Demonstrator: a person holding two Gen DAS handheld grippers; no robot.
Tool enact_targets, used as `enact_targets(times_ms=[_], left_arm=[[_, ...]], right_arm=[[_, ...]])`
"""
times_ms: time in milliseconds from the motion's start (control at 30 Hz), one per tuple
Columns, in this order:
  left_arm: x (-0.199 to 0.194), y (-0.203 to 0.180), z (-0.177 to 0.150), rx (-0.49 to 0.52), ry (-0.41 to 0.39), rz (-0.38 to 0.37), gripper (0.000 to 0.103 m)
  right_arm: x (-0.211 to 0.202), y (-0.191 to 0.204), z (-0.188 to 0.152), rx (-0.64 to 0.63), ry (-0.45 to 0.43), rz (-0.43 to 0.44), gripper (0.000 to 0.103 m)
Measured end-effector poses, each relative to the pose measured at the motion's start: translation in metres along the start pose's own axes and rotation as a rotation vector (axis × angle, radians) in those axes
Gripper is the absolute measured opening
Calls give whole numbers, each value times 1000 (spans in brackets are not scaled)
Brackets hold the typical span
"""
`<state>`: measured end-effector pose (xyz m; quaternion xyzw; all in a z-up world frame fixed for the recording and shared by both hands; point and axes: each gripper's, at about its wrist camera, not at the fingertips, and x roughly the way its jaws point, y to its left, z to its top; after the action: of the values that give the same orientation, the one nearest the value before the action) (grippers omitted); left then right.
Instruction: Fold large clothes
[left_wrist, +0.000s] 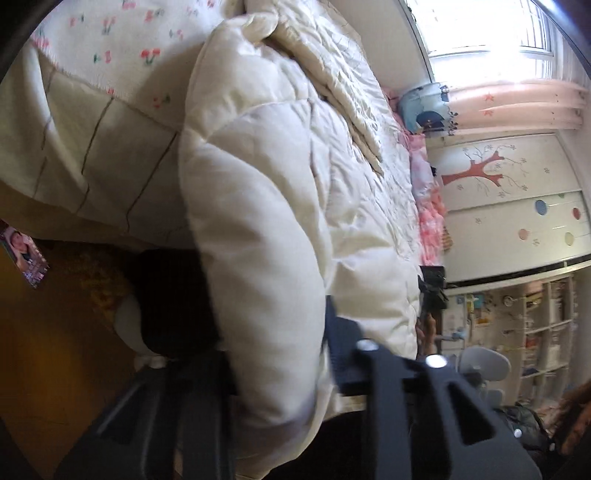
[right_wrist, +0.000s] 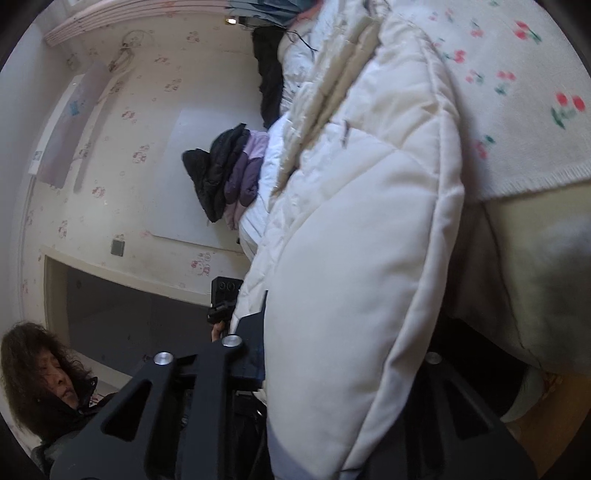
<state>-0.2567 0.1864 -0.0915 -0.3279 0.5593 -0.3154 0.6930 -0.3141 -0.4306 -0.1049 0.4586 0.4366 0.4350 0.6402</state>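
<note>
Your left claw (left_wrist: 280, 373) is pinching a puffy fold of the cream padded coat (left_wrist: 303, 177), with the quilted fabric bulging up between its two black fingers (left_wrist: 413, 398). Your right claw (right_wrist: 328, 373) is clamped on another thick fold of the same coat (right_wrist: 369, 229), which fills the middle of that view. The coat lies spread across the bed, on a white bedspread (right_wrist: 517, 85) printed with small red cherries, and a pile of dark and purple clothes (right_wrist: 229, 173) sits farther back by the wall.
</note>
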Motion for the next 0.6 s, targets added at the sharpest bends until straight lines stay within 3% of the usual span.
enact_targets(times_ms=[267,400,600], left_arm=[[-54,-61,4,129,-143,-28,13],[-67,-71,3,150,-153,-58,13],[-53,-46,-7,99,-105,-101,13]], right_arm=[[-21,63,18,-145,-111,89,18],[-24,86,22,-183,-123,113,18],[-25,66,13,-128,-104,106,18]])
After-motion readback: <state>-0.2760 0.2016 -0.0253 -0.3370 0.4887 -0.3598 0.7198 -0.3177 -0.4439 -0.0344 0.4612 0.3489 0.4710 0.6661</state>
